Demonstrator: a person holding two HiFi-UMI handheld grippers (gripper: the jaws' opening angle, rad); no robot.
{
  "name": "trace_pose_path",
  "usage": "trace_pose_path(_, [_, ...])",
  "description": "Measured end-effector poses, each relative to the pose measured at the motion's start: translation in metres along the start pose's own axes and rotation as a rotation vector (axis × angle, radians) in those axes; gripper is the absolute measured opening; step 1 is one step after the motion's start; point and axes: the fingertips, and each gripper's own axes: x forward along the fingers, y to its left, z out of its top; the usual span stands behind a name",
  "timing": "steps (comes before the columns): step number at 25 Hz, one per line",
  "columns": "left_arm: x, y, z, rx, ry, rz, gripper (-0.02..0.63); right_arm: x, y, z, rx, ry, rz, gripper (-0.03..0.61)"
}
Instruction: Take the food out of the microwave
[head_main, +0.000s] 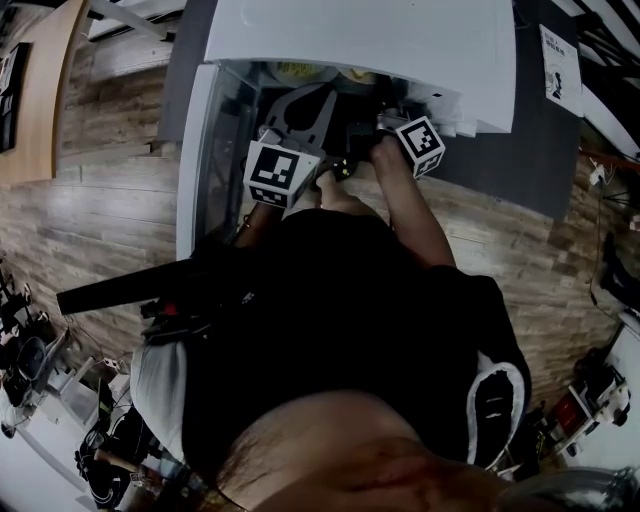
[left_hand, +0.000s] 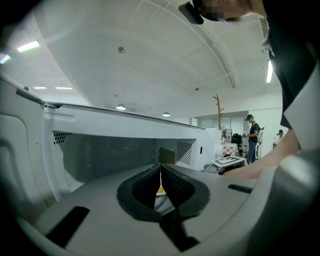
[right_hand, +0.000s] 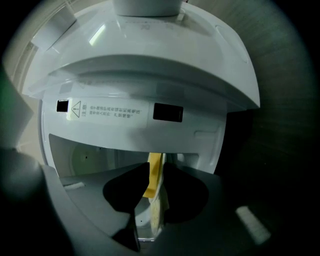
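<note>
The white microwave (head_main: 360, 40) stands with its door (head_main: 200, 150) swung open to the left, and both grippers reach into the cavity. My right gripper (right_hand: 156, 172) is rolled on its side. Its black pads close on a pale plate (right_hand: 157, 212) seen edge-on, with a yellow piece of food (right_hand: 154, 175) on it. My left gripper (left_hand: 160, 172) is shut in front of the grey cavity (left_hand: 110, 155). A thin sliver of yellow and white shows in the slit between its pads; whether it is pinched I cannot tell. In the head view the marker cubes (head_main: 280, 172) (head_main: 420, 143) hide the jaws.
The microwave sits on a dark surface (head_main: 540, 140) above a wood-patterned floor (head_main: 110, 200). The open door bounds the left side. Far off in the left gripper view stand a person (left_hand: 252, 135) and a coat stand (left_hand: 218, 107). Clutter lies at the head view's lower left (head_main: 50, 380).
</note>
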Motion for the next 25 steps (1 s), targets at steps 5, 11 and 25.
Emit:
trace_pose_path(5, [-0.0015,-0.0001,-0.0005,0.000,0.000,0.004,0.008,-0.0015,-0.0067,0.0023,-0.005,-0.006,-0.029,0.031])
trace_pose_path(11, [-0.0050,0.0039,-0.0021,0.000,0.007,0.020,0.008,-0.0003,-0.0069,0.0038,-0.005,-0.009,-0.009,0.018])
trace_pose_path(25, [-0.0061,0.0040,-0.0052,0.005,0.008,0.023,0.008,-0.0041,-0.0103,0.0036,0.027,0.004,0.026,0.002])
